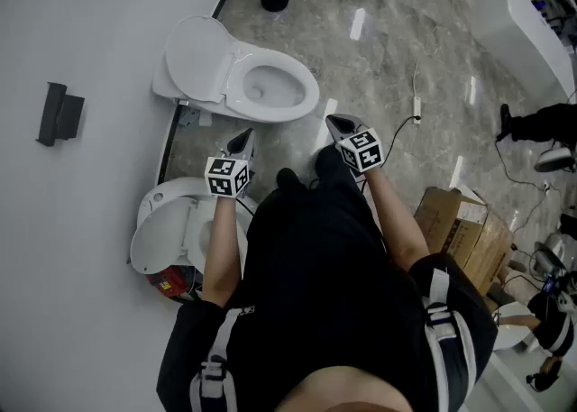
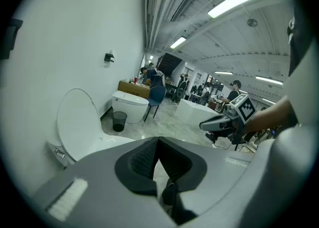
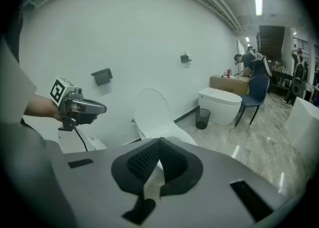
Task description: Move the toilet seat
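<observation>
While left hand-held gripper and right hand-held gripper are hanging clenched empty, we're judging toilet seat, upper centre, stiff, slick: pinching front rim.

Operator wears a black short-sleeved top and black shoes. Light grey webbing straps with buckles run over both shoulders.

The left gripper and right gripper have grey moulded bodies that taper to dark tips. Each carries a white marker cube printed with black square codes.

Gripper views show a wide grey shell with black ribbed pads set in a V-shaped recess. A thin black cable hangs under the left gripper's body.
</observation>
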### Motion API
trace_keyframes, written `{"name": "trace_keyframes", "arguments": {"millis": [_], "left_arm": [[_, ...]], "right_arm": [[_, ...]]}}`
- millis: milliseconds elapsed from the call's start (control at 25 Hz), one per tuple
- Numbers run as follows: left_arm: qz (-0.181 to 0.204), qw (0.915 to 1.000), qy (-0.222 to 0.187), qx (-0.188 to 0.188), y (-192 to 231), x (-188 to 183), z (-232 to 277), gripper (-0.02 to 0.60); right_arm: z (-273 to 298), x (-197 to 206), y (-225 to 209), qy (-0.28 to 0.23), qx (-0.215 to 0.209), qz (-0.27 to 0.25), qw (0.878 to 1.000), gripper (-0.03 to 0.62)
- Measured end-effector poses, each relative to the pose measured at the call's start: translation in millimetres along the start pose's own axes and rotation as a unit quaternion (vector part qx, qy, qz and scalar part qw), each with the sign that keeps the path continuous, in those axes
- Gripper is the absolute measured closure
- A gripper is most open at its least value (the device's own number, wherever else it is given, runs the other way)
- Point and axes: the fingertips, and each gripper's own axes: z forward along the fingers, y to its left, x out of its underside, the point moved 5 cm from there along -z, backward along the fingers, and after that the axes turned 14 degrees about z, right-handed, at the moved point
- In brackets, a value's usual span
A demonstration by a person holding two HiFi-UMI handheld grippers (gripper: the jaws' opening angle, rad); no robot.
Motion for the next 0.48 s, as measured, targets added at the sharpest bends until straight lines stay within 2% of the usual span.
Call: {"name": "trace_keyframes", "arguments": {"millis": [280, 480], "left_arm": [[0.005, 0.9999, -0.003, 0.010, 1, -2, -2, 0.583], [0.017, 0.9997, -0.011, 0.011, 5, -5, -5, 0.583]], "right_arm": [[5, 3, 5, 0.004, 0.004, -0.003, 1.000, 0.592], [8, -3, 14, -0.018, 0.008, -0.007, 1.000, 0.592]]}}
